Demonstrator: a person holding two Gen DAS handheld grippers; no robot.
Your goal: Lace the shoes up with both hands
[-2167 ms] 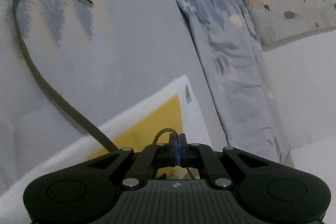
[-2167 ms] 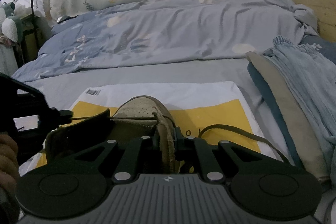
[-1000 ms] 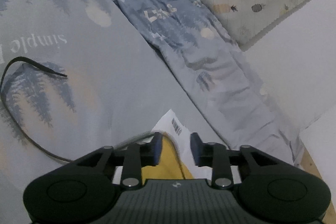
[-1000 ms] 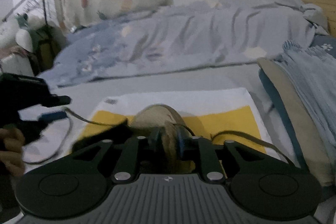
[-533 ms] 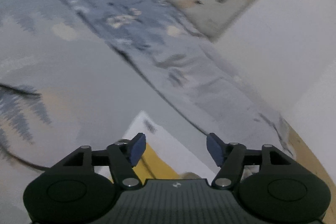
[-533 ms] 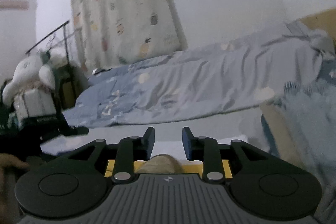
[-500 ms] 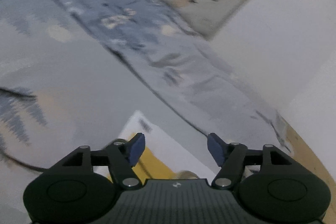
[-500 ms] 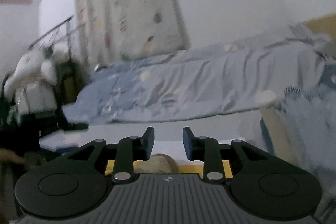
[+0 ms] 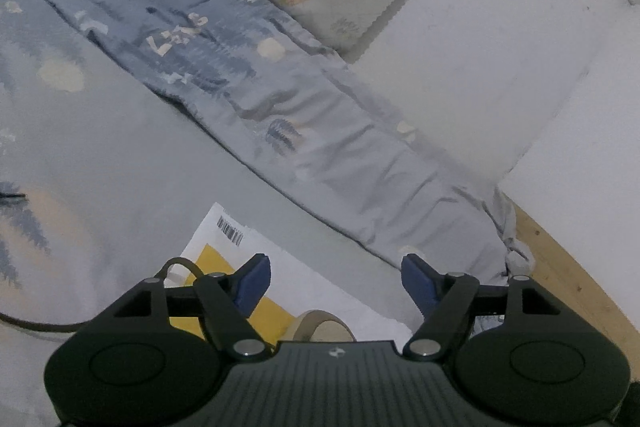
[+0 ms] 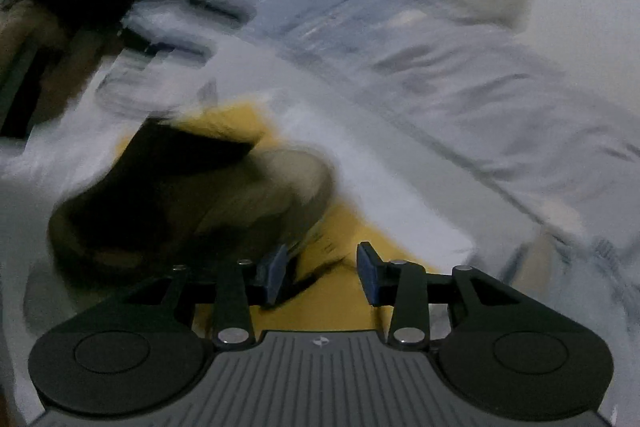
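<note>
Two views. Left wrist: your left gripper (image 9: 334, 277) spreading wider, empty, above the yellow-and-white mailer (image 9: 288, 283) on the bed (image 9: 132, 155). Right wrist, blurred: your right gripper (image 10: 322, 273) opening, empty; shoe (image 10: 192, 203) just left on the mailer.

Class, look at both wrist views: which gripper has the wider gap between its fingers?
The left gripper: its blue fingers stand far apart, while the right gripper's sit closer. Both are opening, empty.

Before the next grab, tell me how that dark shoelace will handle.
Probably floppy: the shoelace lies in a loose curve on the bedsheet. Likely light, so it should trail along. Being thin and flat, it may slip from a loose pinch.
</note>
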